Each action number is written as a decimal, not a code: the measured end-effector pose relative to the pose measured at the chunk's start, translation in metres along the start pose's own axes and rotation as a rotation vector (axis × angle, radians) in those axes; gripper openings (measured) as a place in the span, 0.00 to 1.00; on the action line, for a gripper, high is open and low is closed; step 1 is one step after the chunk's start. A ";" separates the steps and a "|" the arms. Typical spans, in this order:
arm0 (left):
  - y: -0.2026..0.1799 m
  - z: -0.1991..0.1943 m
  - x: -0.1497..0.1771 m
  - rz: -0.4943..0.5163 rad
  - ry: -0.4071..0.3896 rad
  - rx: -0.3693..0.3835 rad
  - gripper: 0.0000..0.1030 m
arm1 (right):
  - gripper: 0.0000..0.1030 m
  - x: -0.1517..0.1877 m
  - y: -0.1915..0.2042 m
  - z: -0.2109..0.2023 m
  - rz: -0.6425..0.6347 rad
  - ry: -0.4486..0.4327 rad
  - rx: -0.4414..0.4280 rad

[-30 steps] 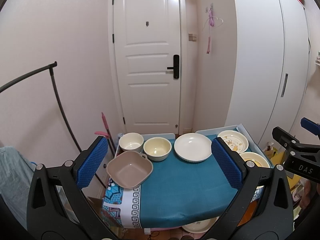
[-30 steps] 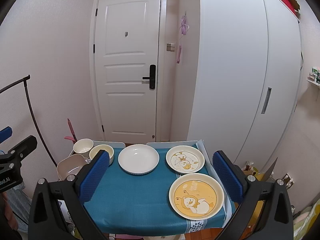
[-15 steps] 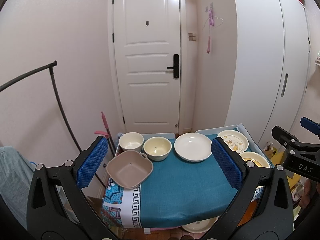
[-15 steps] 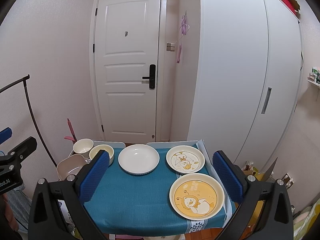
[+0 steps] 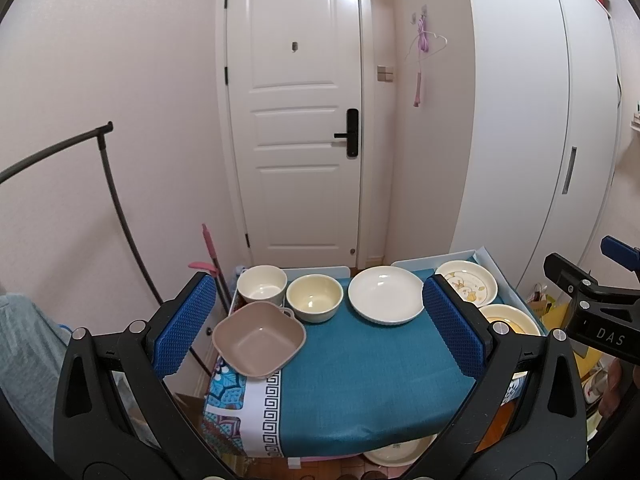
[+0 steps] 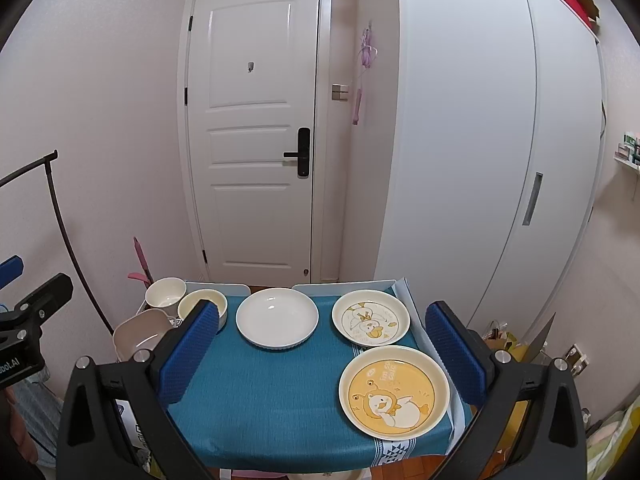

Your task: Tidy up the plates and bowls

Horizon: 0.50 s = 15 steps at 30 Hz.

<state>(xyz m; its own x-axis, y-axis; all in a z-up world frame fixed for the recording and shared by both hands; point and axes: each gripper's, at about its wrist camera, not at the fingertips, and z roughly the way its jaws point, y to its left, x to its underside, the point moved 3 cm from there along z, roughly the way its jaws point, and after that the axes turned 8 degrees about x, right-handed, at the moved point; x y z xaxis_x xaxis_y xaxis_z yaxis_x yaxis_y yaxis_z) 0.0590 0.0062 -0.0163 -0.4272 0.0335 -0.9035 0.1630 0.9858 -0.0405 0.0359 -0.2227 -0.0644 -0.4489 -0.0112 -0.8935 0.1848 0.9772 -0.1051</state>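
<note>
A small table with a teal cloth point(image 5: 360, 368) holds the dishes. At its left are a tan square bowl point(image 5: 259, 339), a white cup-like bowl point(image 5: 262, 289) and a cream bowl point(image 5: 315, 297). A plain white plate point(image 6: 277, 323) lies at the back middle. A duck-print plate point(image 6: 370, 323) and a yellow cartoon plate point(image 6: 394, 392) lie at the right. My left gripper point(image 5: 316, 328) is open and empty, held above the table's front. My right gripper point(image 6: 322, 354) is open and empty, also above the front.
A white door point(image 5: 296, 128) stands behind the table. A white wardrobe point(image 6: 480, 160) is at the right. A black curved rack pole point(image 5: 116, 200) and a pink broom point(image 5: 210, 248) are at the left. Another dish point(image 5: 396, 450) lies under the table.
</note>
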 end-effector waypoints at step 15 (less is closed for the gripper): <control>-0.009 0.029 -0.007 0.011 0.033 0.040 1.00 | 1.00 -0.002 -0.004 0.009 0.006 0.005 -0.006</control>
<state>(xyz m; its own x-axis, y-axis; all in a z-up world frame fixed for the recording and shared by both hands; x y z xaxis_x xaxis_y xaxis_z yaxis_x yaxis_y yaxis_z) 0.0861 -0.0073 -0.0216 -0.4543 0.0501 -0.8894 0.2031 0.9779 -0.0487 0.0438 -0.2282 -0.0661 -0.4523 -0.0039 -0.8919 0.1826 0.9784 -0.0968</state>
